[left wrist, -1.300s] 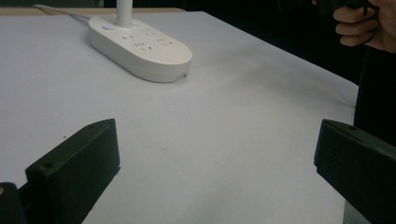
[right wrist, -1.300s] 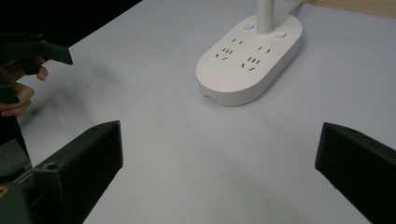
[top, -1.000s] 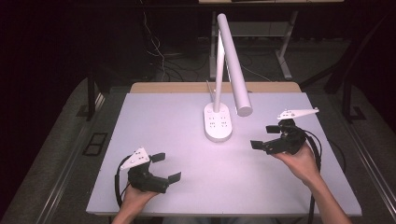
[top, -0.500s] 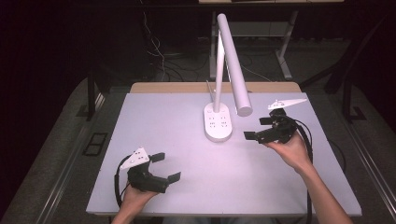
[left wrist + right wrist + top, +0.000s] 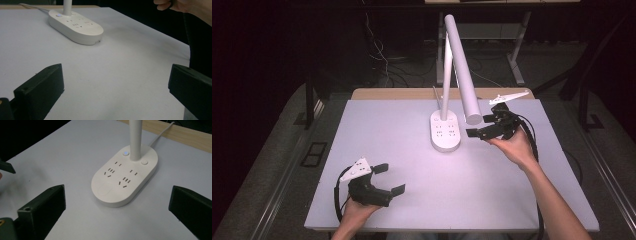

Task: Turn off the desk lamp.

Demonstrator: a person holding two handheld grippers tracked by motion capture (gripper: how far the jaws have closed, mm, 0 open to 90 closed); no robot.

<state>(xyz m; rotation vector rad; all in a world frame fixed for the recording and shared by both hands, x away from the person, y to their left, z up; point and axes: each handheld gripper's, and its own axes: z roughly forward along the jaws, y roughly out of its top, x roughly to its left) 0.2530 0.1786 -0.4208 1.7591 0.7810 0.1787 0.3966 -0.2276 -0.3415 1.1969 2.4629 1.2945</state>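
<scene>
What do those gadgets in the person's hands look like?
Each is a black handheld gripper with two blocky black jaws: the left gripper and the right gripper. Each carries a pale three-cornered plate on top and trails a black cable. The forearms are bare, without sleeves.

no readable text, labels, brands or numbers on any surface

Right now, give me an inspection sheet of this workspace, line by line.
Surface: white table, bare apart from the lamp.
Job's things: lamp, oval base with sockets, a lit button by the post; head slanting down to the right.
Clutter: nothing seen.
Grippers: left tool open, low at the near left; right tool open, raised beside the base, aimed at it.
Cables: white lamp cord running off the far edge; a black cable trailing from the right tool.
Surroundings: dark floor, loose wires, desk legs behind.
</scene>
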